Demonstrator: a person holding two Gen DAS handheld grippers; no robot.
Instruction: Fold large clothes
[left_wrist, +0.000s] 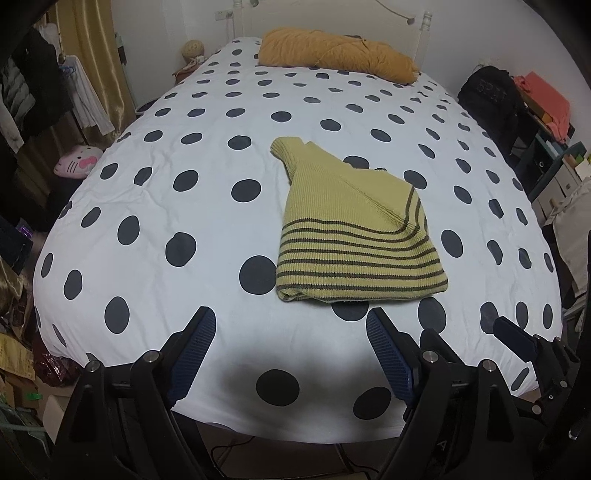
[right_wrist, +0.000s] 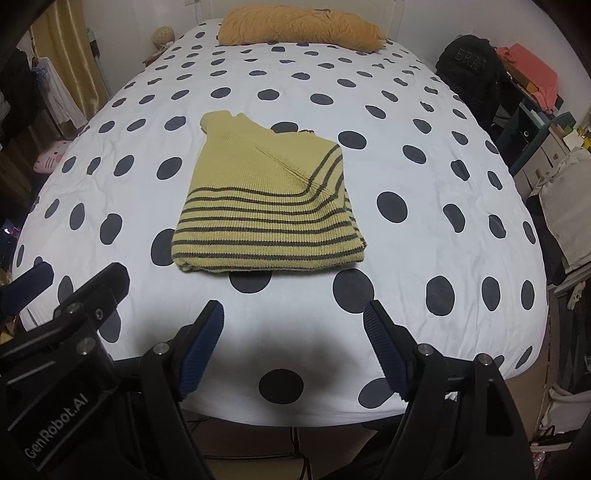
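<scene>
A: Where is the sweater (left_wrist: 354, 229) lying?

B: On the bed (left_wrist: 207, 221), folded into a thick bundle. It sits ahead of both sets of tongs, apart from them. Its striped hem end is nearest the tips, and the plain yellow-green part with a ribbed cuff points away.

A: And the left tongs (left_wrist: 291, 325)?

B: Spread wide, nothing between the blue pads, hanging over the near edge of the dotted cover. The sweater lies ahead and slightly to their right.

A: The right tongs (right_wrist: 293, 319)?

B: Also wide and empty, beside the left pair. For them the sweater is ahead and a little to the left.

A: Anything else on the bed?

B: An orange blanket roll (left_wrist: 338, 55) at the far end, well beyond the sweater.
</scene>
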